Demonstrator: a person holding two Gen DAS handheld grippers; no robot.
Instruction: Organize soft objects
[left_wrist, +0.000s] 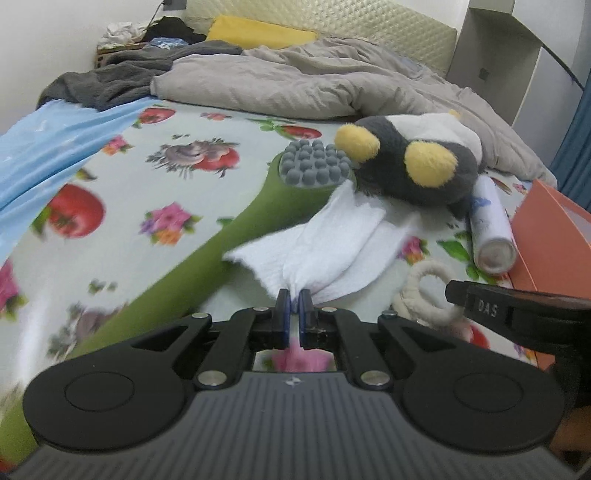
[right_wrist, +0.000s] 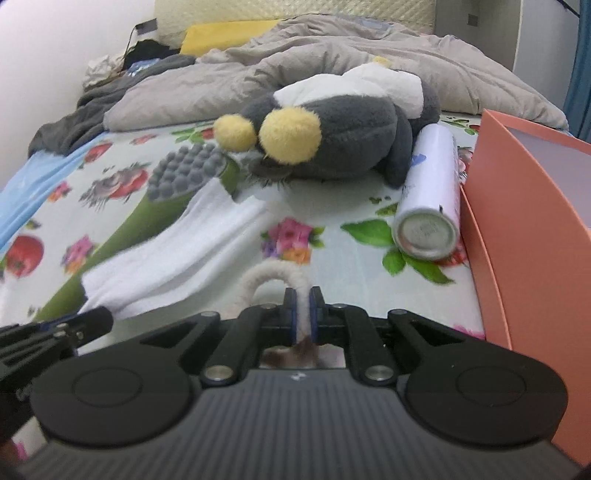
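**Both hand-held grippers closed on soft things over the bed**

At the far left, a blue cloth (left_wrist: 48, 144) lay along the edge of the bed (left_wrist: 122, 184), which had a sheet with flowers and fruits. Next came a long green massage stick (left_wrist: 207, 254) with a grey knobbed head (left_wrist: 314, 164), lying across the sheet. A white cloth (left_wrist: 314, 243) lay partly over this stick; the left hand-held gripper (left_wrist: 294, 304) was closed on one corner of it. Behind the cloth rested a grey and white plush toy (left_wrist: 417, 162) with yellow feet, in front of a crumpled beige quilt (left_wrist: 295, 81). To the right, the right hand-held gripper (right_wrist: 302, 306) was closed on a white rope ring (right_wrist: 271, 278), which arched up from its pads. Further right, a white spray can (right_wrist: 432, 192) lay on its side, just beside the wall of an orange box (right_wrist: 524, 229).
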